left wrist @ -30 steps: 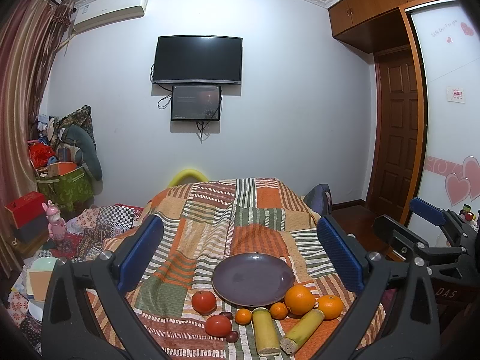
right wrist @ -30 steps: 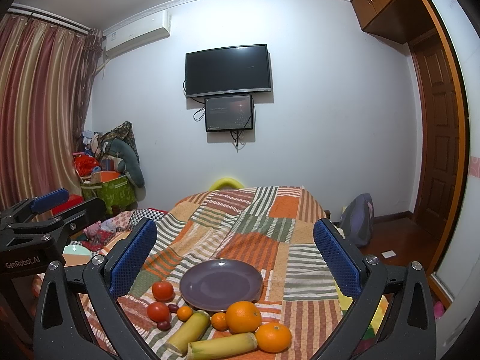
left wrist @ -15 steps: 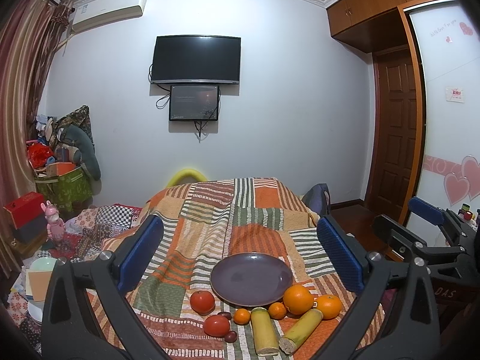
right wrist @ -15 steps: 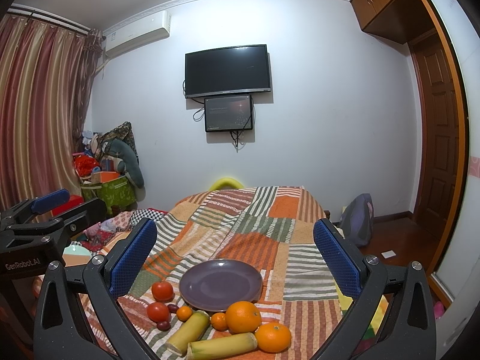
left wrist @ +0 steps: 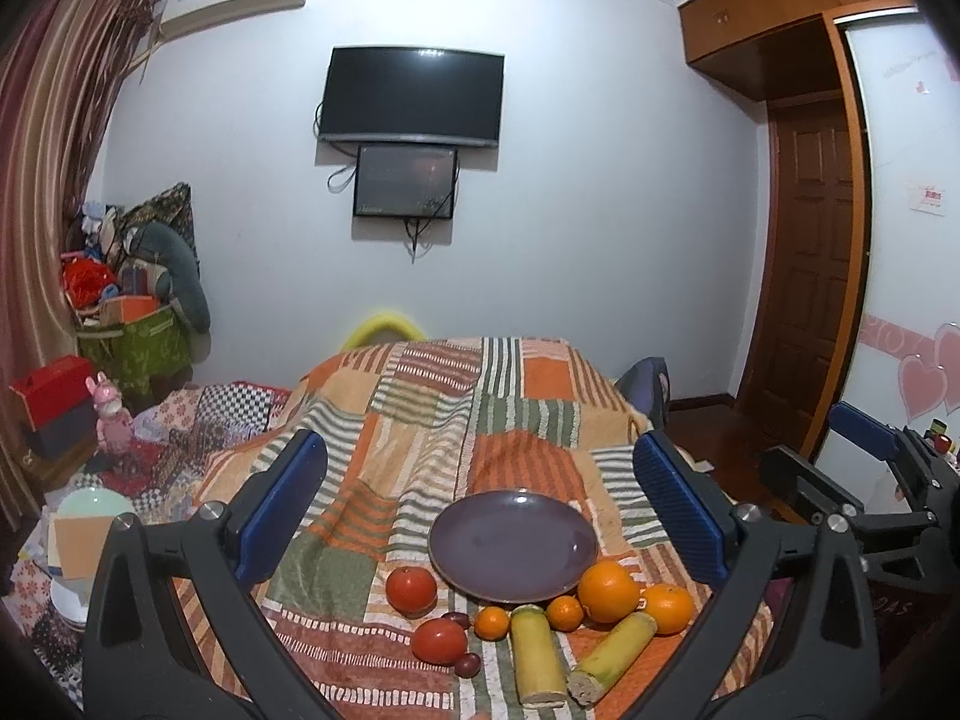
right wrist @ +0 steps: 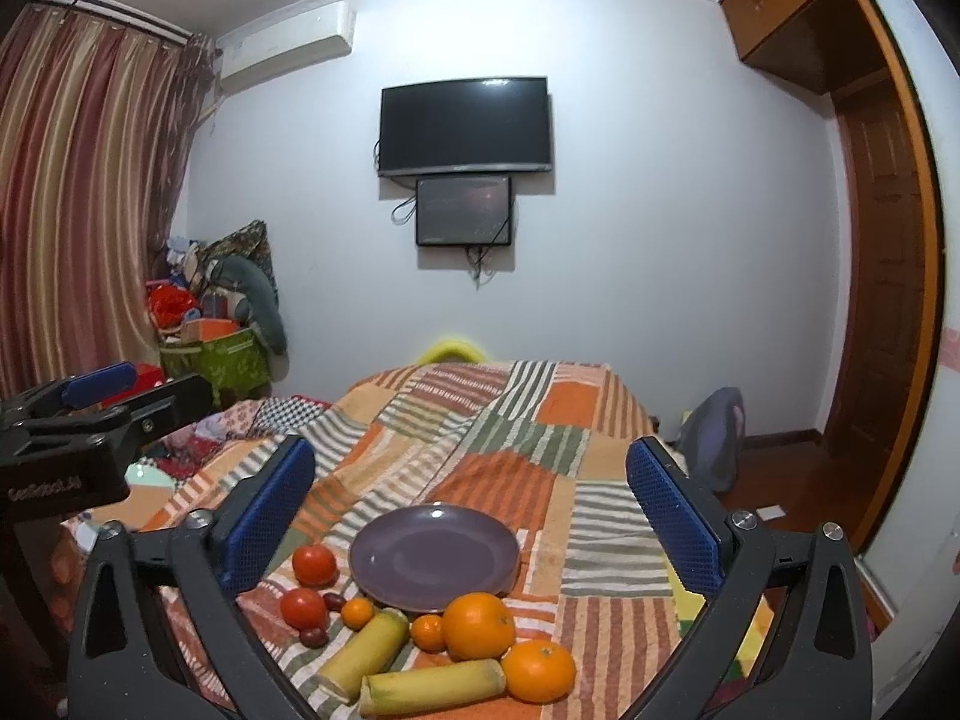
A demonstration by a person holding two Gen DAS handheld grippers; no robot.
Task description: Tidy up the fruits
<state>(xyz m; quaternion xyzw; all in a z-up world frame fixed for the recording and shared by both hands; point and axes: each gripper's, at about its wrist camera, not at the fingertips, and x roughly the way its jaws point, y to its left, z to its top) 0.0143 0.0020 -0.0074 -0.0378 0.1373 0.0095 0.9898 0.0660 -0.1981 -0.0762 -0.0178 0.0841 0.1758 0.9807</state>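
Observation:
An empty purple plate (left wrist: 513, 543) (right wrist: 435, 558) lies on a striped patchwork cloth (left wrist: 480, 420). In front of it lie two red tomatoes (left wrist: 411, 588) (right wrist: 314, 564), two large oranges (left wrist: 608, 583) (right wrist: 478, 625), two small mandarins (left wrist: 492, 623), two yellow-green cane pieces (left wrist: 536, 654) (right wrist: 432, 690) and small dark fruits (left wrist: 467, 665). My left gripper (left wrist: 480, 516) is open and empty, held above and before the fruit. My right gripper (right wrist: 471, 510) is also open and empty, to the right of the left one.
The cloth-covered table (right wrist: 540, 420) runs toward a wall with a TV (left wrist: 411, 96). Clutter and a green box (left wrist: 132, 342) stand at the left. A wooden door (left wrist: 816, 276) and a dark bag (right wrist: 717, 438) are at the right.
Both grippers stay open. The views have shifted only very slightly; the fruit and plate have not moved.

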